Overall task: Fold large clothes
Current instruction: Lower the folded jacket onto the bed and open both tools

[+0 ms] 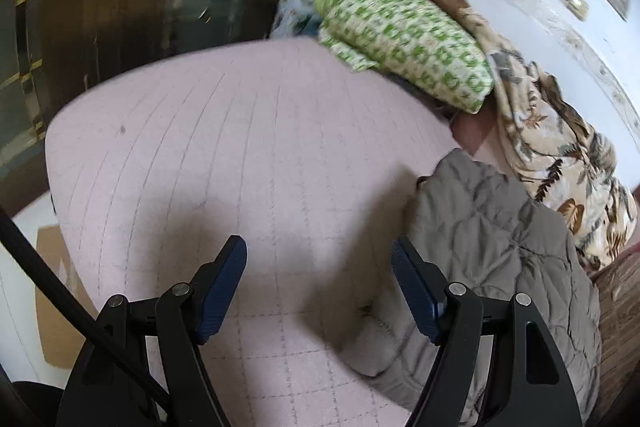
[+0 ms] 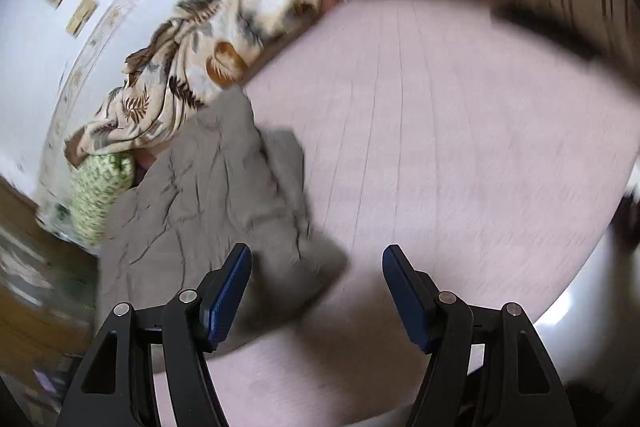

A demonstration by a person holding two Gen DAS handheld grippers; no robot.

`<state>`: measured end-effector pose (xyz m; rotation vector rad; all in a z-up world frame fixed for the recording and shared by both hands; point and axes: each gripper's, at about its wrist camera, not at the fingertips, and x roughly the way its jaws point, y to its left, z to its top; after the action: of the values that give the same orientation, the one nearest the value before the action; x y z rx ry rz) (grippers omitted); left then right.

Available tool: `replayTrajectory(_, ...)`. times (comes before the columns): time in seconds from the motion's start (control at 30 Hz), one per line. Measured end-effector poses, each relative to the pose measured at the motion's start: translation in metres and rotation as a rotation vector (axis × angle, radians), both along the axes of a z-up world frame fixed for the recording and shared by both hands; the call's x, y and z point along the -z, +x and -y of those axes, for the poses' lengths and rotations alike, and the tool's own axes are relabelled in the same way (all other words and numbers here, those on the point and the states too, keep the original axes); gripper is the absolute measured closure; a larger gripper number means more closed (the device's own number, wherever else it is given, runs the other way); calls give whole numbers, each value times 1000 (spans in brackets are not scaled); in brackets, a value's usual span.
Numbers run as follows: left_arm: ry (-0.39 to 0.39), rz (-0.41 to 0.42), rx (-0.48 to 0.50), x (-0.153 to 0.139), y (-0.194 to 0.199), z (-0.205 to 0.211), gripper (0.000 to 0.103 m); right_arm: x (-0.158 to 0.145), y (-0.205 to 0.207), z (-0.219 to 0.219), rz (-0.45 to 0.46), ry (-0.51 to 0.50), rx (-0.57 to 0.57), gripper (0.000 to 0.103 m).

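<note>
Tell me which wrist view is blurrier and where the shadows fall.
Right wrist view: heavier motion smear, streaking the grey quilted jacket and pink bedspread. Left wrist view: sharper, mild blur at the edges; the open left claw casts a soft shadow on the bedspread.

I see a quilted matt grey jacket (image 1: 492, 247) at 3 o'clock on the pink stitched cloth bed cover (image 1: 240, 147), my tongs matt black plastic.

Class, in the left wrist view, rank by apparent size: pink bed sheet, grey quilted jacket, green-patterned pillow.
1. Pink bed sheet
2. Grey quilted jacket, though nearness to the camera enlarges it
3. Green-patterned pillow, farther away
</note>
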<state>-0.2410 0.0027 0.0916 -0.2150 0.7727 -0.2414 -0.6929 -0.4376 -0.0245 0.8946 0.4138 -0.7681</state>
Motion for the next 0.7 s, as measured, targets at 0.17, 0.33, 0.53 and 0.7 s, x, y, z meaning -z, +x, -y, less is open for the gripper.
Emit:
replayTrajectory(0.17,154,185,208,-11,-46,63,28,-31,55,-41,-118,-292,-153,30)
replayTrajectory(0.33,302,304,433,4,-89,126,28,-30,101,-58,-235,-417,-232,30)
replayTrajectory(0.53,344,195,448,36,-74,147,23,0,117,-45,-338,-416,-222,30)
replayTrajectory(0.7,344,170,440,41,-69,151,23,17,121,-28,-323,-340,-239,26)
